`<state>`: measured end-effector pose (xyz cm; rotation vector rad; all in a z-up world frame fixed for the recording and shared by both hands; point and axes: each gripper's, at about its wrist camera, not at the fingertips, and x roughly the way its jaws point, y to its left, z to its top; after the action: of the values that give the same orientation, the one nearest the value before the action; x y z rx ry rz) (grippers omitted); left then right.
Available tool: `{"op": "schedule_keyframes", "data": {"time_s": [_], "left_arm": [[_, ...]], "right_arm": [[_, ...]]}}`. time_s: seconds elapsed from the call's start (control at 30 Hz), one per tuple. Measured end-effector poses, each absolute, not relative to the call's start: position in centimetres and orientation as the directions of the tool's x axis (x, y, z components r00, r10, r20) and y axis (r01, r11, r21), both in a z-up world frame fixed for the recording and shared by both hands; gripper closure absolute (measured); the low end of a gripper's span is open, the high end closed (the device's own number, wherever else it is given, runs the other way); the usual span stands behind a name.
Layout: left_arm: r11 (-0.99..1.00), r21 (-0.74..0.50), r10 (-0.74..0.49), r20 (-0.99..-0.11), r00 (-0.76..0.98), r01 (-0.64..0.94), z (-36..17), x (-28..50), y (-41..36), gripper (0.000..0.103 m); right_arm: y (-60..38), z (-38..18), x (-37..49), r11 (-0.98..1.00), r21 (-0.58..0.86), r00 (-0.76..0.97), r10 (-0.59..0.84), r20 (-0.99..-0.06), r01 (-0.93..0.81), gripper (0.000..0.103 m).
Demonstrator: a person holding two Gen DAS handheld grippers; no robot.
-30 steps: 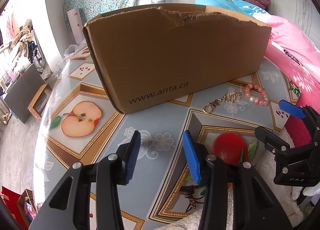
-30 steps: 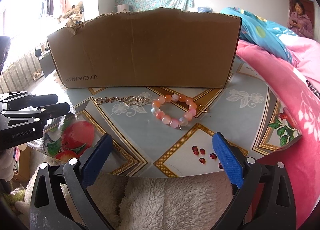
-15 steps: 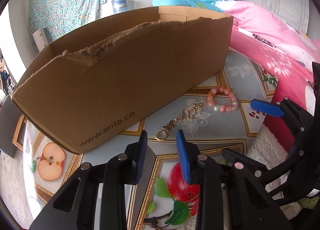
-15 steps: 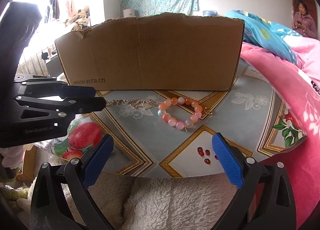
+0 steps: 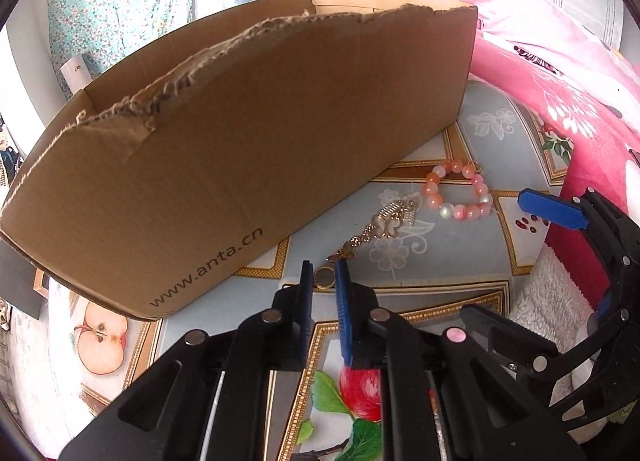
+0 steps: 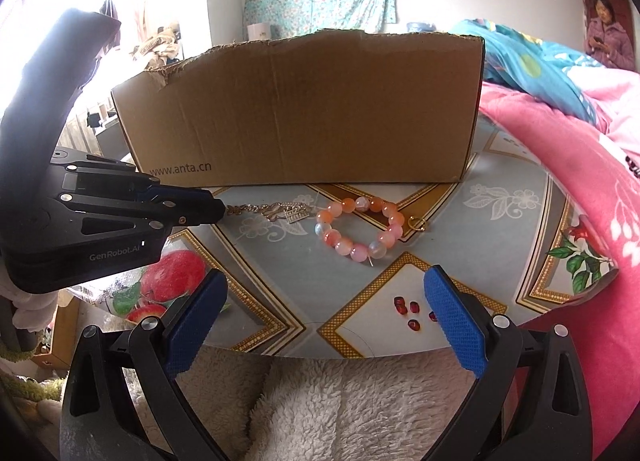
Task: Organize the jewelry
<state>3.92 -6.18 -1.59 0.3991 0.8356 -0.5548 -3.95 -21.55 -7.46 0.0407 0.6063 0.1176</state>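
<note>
A gold chain bracelet lies on the patterned table in front of a brown cardboard box; it also shows in the right wrist view. My left gripper has its jaws nearly closed around the chain's round end ring. From the right wrist view the left gripper touches the chain's left end. A pink and orange bead bracelet lies to the right of the chain, with a small gold ring beside it. My right gripper is open and empty near the table's front edge.
Several small red gems lie near the front edge. The box stands behind the jewelry. A pink quilt lies to the right. White fleece lies below the right gripper.
My left gripper has moved forward and right to the chain's end ring and narrowed its jaws around it. The right gripper has barely moved.
</note>
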Motion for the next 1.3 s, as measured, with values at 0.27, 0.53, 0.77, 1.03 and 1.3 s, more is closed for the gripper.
{"op": "schedule_keyframes", "data": {"time_s": [0.27,0.53,0.77,1.03,1.3], "left_arm": [[0.817,0.113,-0.271,-0.790,0.550,0.565,-1.6,3.4,-5.4,0.092],[0.846,0.071,-0.281,-0.784,0.554,0.529,-1.2,3.2,-4.7,0.076],[0.860,0.064,-0.263,-0.793,0.549,0.506,-1.3,3.4,-4.9,0.075],[0.894,0.040,-0.237,-0.804,0.546,0.447,-1.5,4.3,-4.4,0.075],[0.885,0.050,-0.242,-0.800,0.549,0.462,-1.6,4.0,-4.5,0.084]], "right_arm": [[-22.0,-7.7,-4.0,0.993,0.073,0.819,0.121,-0.561,-0.096,0.009],[-22.0,-7.9,-4.1,0.992,0.077,0.820,0.128,-0.557,-0.103,0.009],[-22.1,-7.9,-4.0,0.992,0.079,0.821,0.128,-0.556,-0.100,0.009],[-22.2,-8.0,-3.8,0.992,0.084,0.822,0.128,-0.555,-0.098,0.009],[-22.3,-7.9,-3.7,0.991,0.092,0.822,0.132,-0.553,-0.097,0.009]]}}
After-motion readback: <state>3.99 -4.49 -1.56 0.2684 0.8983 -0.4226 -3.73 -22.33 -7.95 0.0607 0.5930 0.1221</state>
